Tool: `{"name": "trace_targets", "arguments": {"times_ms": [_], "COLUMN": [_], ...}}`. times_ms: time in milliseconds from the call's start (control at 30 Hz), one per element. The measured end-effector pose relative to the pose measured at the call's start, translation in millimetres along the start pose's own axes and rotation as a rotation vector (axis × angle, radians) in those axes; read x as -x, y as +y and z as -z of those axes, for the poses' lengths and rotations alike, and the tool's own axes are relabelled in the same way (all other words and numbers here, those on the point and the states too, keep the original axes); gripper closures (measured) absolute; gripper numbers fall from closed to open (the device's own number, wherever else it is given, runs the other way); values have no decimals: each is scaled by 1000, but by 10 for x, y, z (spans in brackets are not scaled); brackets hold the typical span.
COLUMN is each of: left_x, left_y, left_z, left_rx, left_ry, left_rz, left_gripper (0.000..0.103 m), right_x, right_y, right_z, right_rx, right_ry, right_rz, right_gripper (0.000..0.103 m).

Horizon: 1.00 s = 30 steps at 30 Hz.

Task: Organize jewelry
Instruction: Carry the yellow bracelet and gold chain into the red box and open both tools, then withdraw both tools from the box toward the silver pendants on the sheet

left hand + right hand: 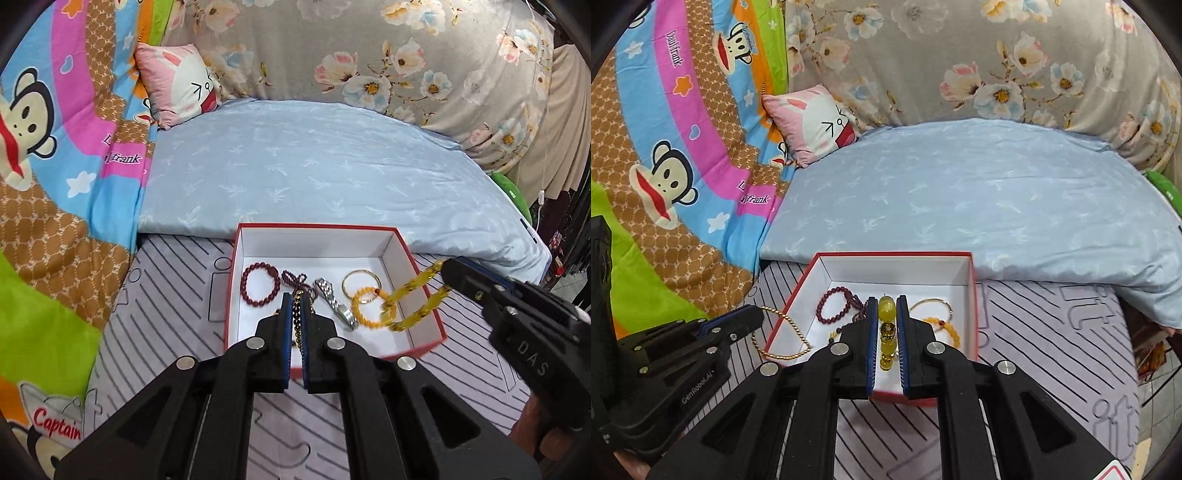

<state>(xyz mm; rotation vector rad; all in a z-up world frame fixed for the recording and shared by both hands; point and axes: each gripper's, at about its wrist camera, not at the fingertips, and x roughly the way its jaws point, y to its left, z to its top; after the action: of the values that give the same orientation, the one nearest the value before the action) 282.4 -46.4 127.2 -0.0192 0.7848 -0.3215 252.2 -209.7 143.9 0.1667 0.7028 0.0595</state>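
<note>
Striped mat (166,332) carrying red box (424,288): right gripper (887,332) clenched on yellow bead strand (417,295) trailing over right rim; left gripper (294,317) pinching gold chain (783,332) across left rim.

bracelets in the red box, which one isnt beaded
The plain gold bangle, a thin smooth ring by the box's right wall. The dark red bracelet and orange bracelet are both strung beads.
</note>
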Motion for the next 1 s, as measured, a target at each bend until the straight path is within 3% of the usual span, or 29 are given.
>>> {"name": "trace_targets", "arguments": {"times_ms": [333, 467, 567, 633, 1000], "left_x": [-801, -968, -998, -963, -545], "left_y": [115, 122, 130, 95, -114], "left_z": [-106, -29, 21, 57, 237], "left_rx": [36, 32, 26, 10, -58], "left_ry": [87, 113, 103, 89, 48], "left_rz": [7, -1, -54, -77, -123], "left_gripper": [99, 97, 64, 62, 61], "right_x": [-949, -1140, -1089, -1012, -418], "right_y": [-34, -90, -161, -204, -47], "right_z": [-52, 47, 97, 122, 331], "right_rx": [-90, -62, -63, -77, -12], "right_ry": [123, 152, 123, 108, 40], "right_rz": [-68, -22, 33, 30, 72], "right_gripper": [94, 93, 81, 74, 69]}}
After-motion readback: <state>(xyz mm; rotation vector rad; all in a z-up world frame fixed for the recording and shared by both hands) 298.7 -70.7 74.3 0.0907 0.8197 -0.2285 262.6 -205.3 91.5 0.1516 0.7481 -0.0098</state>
